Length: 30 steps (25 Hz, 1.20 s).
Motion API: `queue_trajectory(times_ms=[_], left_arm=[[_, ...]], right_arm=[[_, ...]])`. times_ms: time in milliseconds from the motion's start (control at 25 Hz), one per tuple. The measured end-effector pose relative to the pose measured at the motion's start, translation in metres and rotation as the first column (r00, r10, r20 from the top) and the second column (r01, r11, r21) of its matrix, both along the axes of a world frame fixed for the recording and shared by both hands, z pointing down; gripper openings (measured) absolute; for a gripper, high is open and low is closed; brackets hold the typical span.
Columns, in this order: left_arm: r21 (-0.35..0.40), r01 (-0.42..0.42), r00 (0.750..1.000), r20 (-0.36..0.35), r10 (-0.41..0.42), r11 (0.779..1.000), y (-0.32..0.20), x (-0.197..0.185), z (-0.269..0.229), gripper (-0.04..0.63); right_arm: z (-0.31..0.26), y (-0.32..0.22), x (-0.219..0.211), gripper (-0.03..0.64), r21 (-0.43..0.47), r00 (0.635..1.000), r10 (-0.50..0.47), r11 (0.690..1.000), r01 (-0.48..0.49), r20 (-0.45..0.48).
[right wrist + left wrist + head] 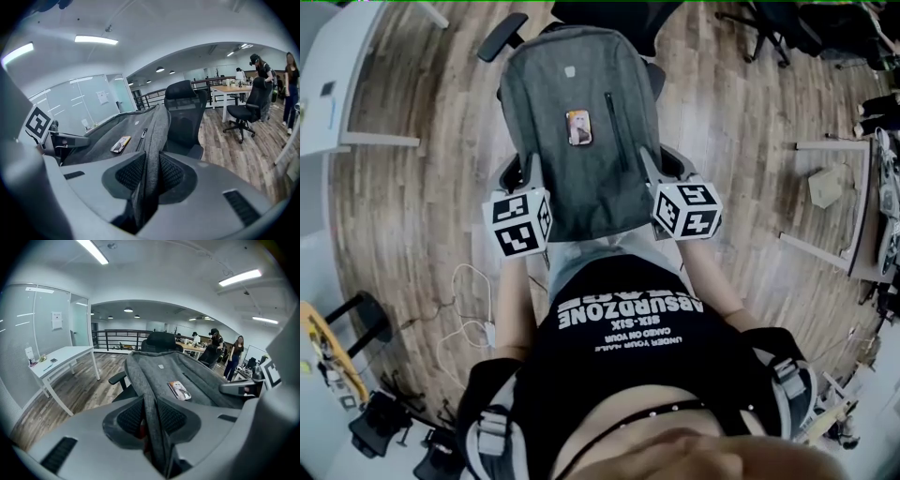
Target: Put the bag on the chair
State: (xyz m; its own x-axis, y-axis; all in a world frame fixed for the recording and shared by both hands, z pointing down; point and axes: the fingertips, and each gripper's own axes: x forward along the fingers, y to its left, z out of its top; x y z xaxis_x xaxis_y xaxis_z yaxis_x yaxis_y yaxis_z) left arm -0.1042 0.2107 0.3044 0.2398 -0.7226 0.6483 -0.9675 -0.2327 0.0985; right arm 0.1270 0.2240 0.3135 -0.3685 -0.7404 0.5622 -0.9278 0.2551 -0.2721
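Left hand-held gripper (pixel 150 414) clamps bag (pixel 157 373).

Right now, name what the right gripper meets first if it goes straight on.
The right gripper, shut on the grey backpack, would probably meet the backrest of the black chair first; depth unclear.

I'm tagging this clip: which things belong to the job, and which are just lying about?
Job: grey bag, black chair, left gripper and right gripper, both shut on the bag.
Lying about: white desk, floor cables, spare chair.

Overhead and flanking close-ups, bag (pixel 572 187) shared
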Motion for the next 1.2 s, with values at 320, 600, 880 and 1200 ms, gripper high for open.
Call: queue_trajectory(times_ms=[320,600,880,1200], left_arm=[[0.001,-0.067,0.998,-0.005,0.067,0.998,-0.062,-0.028,0.004,0.097],[-0.014,-0.102,0.995,-0.011,0.102,0.995,-0.096,-0.037,0.018,0.097],[-0.016,-0.125,0.992,-0.010,0.124,0.992,-0.118,-0.030,0.025,0.097],[-0.046,-0.126,0.992,-0.001,0.126,0.991,-0.139,-0.025,0.040,0.097]], right_arm=[[0.005,-0.044,-0.029,0.086,-0.007,0.997,0.072,0.997,-0.072,-0.003],[0.013,-0.069,-0.040,0.086,-0.012,0.992,0.127,0.992,-0.127,-0.027],[0.023,-0.084,-0.034,0.086,-0.024,0.987,0.155,0.987,-0.156,-0.033],[0.038,-0.104,-0.029,0.086,-0.052,0.986,0.162,0.985,-0.163,-0.033]])
